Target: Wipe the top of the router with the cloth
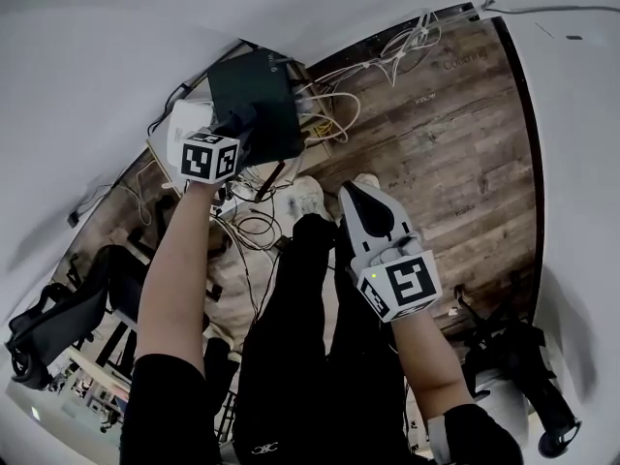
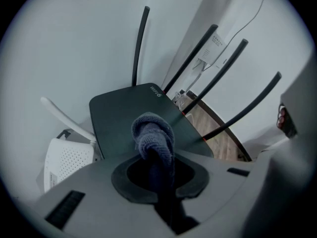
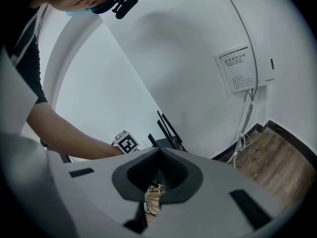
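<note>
The left gripper (image 2: 154,155) is clamped on the cloth (image 2: 153,133). The bunched end of the cloth sits over the middle of the router (image 2: 116,115) top; contact cannot be confirmed. The router stands against the wall, just beside a white device (image 2: 64,157). The right gripper (image 3: 158,155) is closed on nothing and held well apart. Judgement: wiping is in hand, with most of the top not yet covered

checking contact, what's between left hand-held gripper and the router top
A bunched blue-grey knitted cloth, clamped in the jaws, over the flat black router; left gripper view shows it.
</note>
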